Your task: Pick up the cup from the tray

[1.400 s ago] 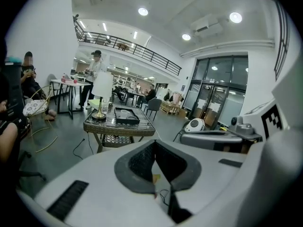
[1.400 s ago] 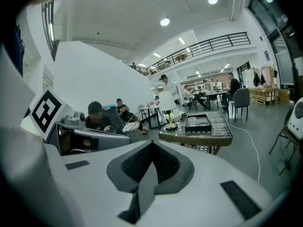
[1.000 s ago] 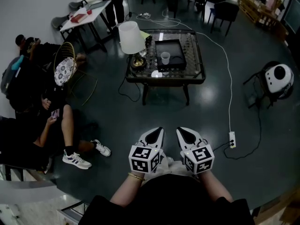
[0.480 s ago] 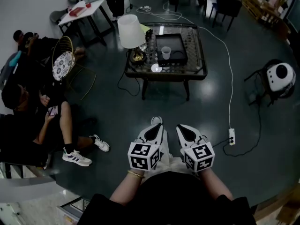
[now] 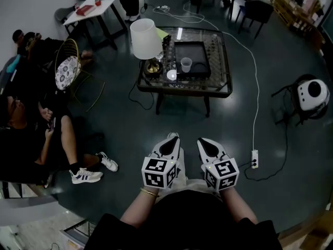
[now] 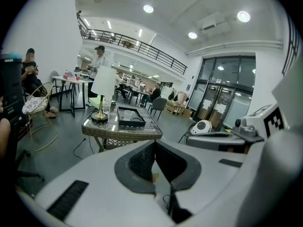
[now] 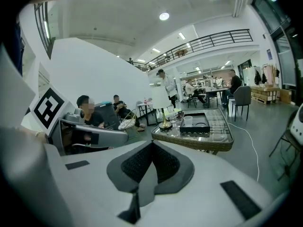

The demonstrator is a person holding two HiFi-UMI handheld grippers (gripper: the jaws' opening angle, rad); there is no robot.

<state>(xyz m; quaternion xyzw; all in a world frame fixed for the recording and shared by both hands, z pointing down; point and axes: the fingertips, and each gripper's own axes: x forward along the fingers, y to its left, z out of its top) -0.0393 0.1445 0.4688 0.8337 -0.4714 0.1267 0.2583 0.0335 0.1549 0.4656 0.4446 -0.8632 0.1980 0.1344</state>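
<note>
Lamp [image 5: 144, 38] just left of tray [image 5: 193, 51]

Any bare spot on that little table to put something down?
Yes: the strip of table right of the tray looks bare. The left end is crowded, with the lamp and small things by its foot; the cup sits in the tray.

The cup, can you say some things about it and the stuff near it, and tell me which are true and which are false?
1. The cup stands inside the black tray. True.
2. The left gripper is holding the cup. False: it is shut on nothing, well away from the table.
3. The lamp stands on the same table as the tray, to the tray's left in the head view. True.
4. The right gripper has its jaws wide open. False: its jaws are together, with nothing between them.
</note>
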